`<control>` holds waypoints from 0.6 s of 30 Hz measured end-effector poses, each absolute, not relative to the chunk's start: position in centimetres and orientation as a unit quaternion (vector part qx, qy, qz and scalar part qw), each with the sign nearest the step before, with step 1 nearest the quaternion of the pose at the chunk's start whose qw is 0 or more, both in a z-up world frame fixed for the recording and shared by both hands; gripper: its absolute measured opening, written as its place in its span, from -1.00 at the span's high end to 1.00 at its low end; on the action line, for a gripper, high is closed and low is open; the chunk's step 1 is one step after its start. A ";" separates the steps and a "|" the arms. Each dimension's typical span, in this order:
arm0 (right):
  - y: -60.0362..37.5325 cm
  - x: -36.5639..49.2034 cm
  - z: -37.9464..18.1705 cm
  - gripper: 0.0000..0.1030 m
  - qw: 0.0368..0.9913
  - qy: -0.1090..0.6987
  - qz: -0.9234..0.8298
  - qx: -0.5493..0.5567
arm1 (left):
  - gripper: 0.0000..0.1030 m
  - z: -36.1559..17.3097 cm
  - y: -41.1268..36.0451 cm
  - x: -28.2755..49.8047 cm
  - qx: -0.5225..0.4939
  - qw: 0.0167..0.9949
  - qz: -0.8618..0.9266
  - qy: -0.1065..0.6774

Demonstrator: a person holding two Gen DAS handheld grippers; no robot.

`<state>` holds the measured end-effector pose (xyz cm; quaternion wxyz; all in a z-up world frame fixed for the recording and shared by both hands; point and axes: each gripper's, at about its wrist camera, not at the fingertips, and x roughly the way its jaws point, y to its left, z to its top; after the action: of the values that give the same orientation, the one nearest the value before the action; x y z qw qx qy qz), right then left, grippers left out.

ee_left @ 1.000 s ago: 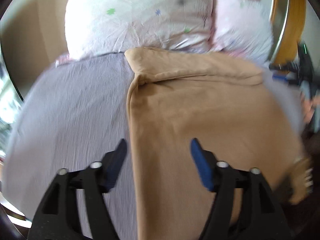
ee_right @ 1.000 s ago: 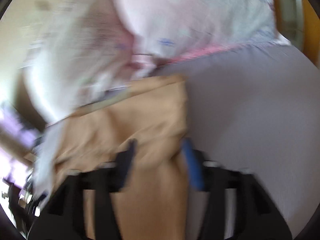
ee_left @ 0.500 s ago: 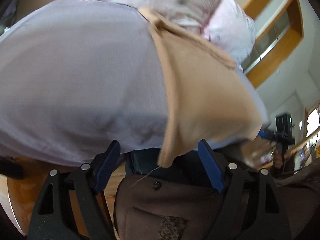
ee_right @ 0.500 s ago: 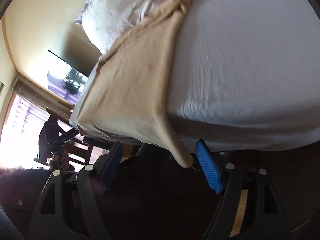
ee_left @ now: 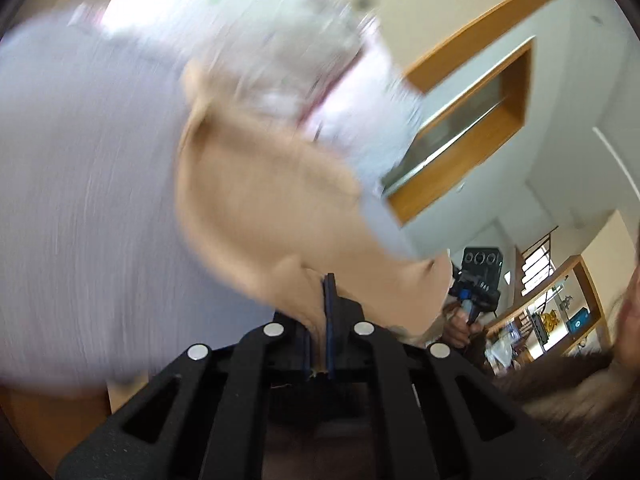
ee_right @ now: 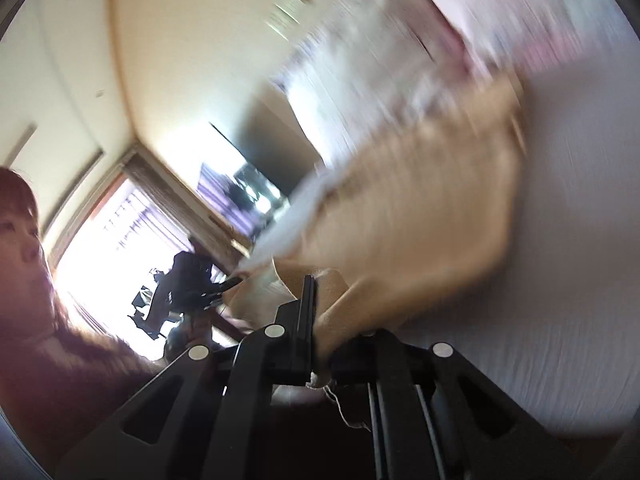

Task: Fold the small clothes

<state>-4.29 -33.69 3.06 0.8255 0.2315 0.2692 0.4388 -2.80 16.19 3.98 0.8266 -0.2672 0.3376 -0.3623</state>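
A tan garment (ee_left: 260,200) lies on the lilac bed sheet (ee_left: 88,200), its near edge lifted off the bed. My left gripper (ee_left: 324,284) is shut on the garment's near left corner, cloth pinched between the blue pads. My right gripper (ee_right: 316,284) is shut on the garment's (ee_right: 432,232) near right corner, and a loose thread hangs below the jaws. Both views are motion-blurred. The other gripper (ee_left: 476,280) shows at the right of the left wrist view.
White floral pillows (ee_left: 280,40) sit at the head of the bed behind the garment. A wood-framed window (ee_left: 460,140) is on the wall. A dark TV (ee_right: 244,184) and a bright window (ee_right: 120,248) show in the right wrist view. The lilac sheet (ee_right: 560,280) spreads right.
Both grippers were open at the bed's near edge around the garment's hanging corners; now both have closed on those corners and are lifting them, with the views swinging upward.
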 end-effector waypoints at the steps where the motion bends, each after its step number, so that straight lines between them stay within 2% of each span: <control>1: -33.3 -2.3 4.9 0.88 0.840 0.249 0.427 0.223 | 0.90 5.5 16.2 -1.0 -0.267 0.835 -0.358 0.322; 4: -32.3 5.4 7.8 0.88 0.874 0.217 0.367 0.231 | 0.90 8.9 15.7 7.9 -0.278 0.859 -0.315 0.291; 6: -32.5 10.9 7.8 0.88 0.884 0.220 0.322 0.258 | 0.90 9.0 15.0 13.9 -0.297 0.862 -0.283 0.297; 9: -32.5 18.9 5.5 0.88 0.893 0.262 0.234 0.280 | 0.90 6.9 13.5 22.5 -0.299 0.864 -0.231 0.333; 13: -32.4 26.6 0.3 0.82 0.859 0.377 0.145 0.313 | 0.89 2.0 13.5 29.1 -0.330 0.836 -0.172 0.404; 14: -32.4 27.3 0.0 0.59 0.853 0.389 0.140 0.319 | 0.86 1.4 13.8 29.7 -0.338 0.832 -0.166 0.409; 15: -32.5 27.6 -0.2 0.32 0.850 0.392 0.138 0.323 | 0.72 1.3 14.3 29.7 -0.344 0.832 -0.155 0.406; 16: -32.7 27.6 0.1 -0.35 0.856 0.381 0.133 0.323 | 0.44 1.4 14.8 29.6 -0.350 0.833 -0.150 0.400; 17: -33.1 26.7 0.8 -0.77 0.871 0.351 0.120 0.322 | 0.27 1.8 15.5 29.3 -0.358 0.835 -0.147 0.390; 18: -33.3 26.2 1.4 -0.81 0.879 0.333 0.117 0.322 | -0.01 2.3 16.0 28.9 -0.360 0.839 -0.143 0.382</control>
<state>26.19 -33.31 1.40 0.8787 0.3217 0.3328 0.1169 28.92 16.01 2.33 0.8387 -0.3604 0.3825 -0.1428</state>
